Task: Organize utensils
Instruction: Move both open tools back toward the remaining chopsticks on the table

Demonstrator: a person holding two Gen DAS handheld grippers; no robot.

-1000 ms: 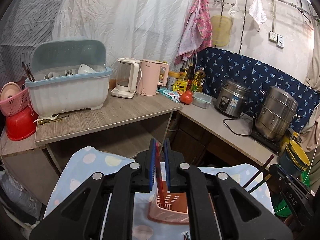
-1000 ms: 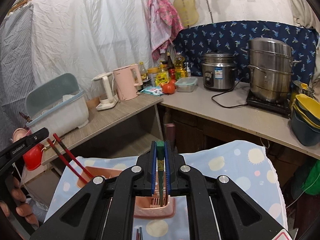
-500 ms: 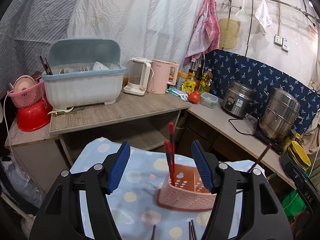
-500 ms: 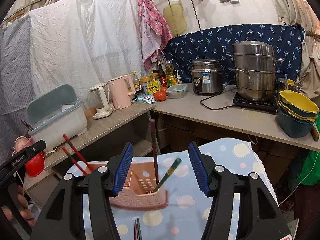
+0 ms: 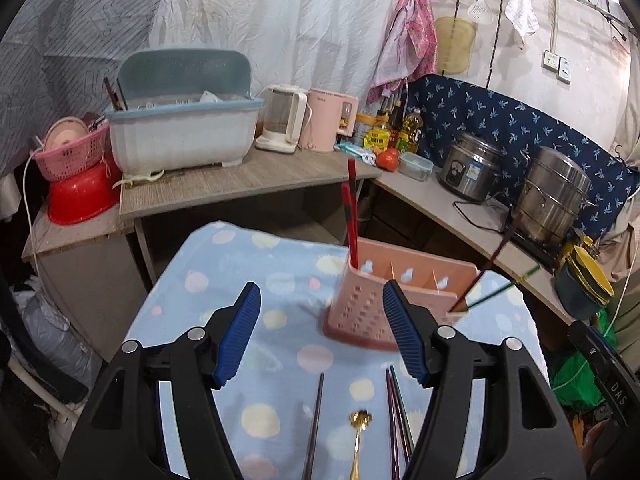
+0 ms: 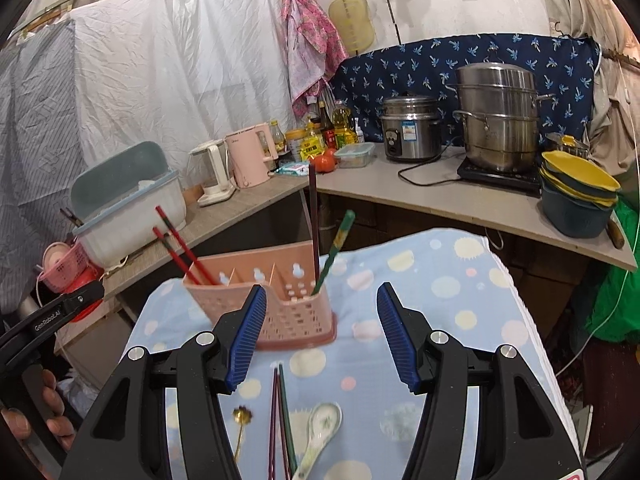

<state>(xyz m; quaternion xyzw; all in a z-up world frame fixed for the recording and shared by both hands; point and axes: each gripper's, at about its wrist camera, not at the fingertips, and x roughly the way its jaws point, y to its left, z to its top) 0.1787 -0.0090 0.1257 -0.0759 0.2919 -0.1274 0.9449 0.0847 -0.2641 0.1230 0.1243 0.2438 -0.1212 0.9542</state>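
Where caddy (image 6: 280,312) stands, red chopsticks (image 6: 180,248) lean left

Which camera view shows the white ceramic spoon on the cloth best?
The right wrist view: the white ceramic spoon lies there in full on the dotted cloth, right of the loose chopsticks. The left wrist view does not show it.

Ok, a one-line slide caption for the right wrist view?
Open right gripper before pink utensil caddy holding chopsticks; ceramic spoon lies on the dotted cloth.
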